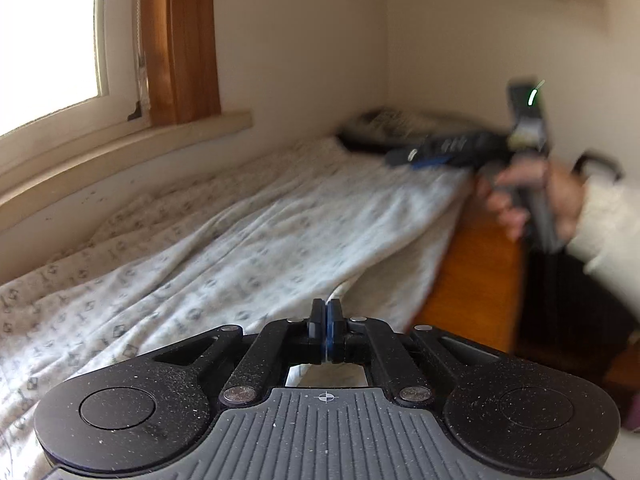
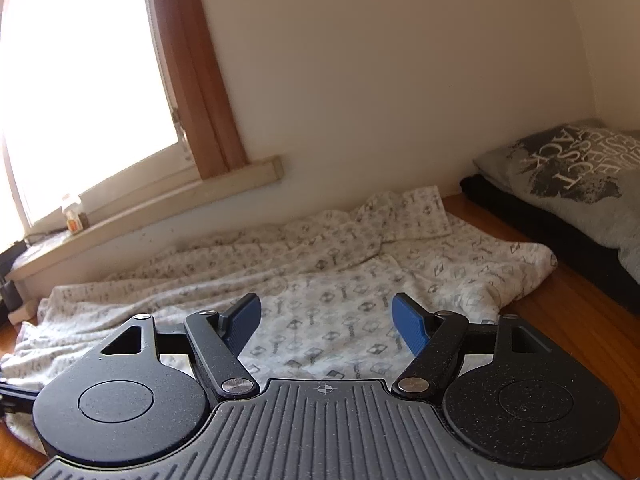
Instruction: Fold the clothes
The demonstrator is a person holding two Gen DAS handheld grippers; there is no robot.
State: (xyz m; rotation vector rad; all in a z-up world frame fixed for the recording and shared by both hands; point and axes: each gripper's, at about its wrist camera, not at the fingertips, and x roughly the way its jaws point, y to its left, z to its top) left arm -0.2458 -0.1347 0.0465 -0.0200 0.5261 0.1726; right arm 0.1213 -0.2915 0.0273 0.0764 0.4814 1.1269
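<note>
left claw (image 1: 327,312) pinches the patterned garment's (image 1: 224,240) near edge to fold it; right claw (image 2: 326,320), at 3 o'clock, hovers spread.

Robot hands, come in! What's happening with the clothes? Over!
Left gripper shut, garment edge seemingly pinched. Right gripper open above white grey-patterned garment, spread on wooden surface. Grey printed pillow beyond, not blocking.
</note>
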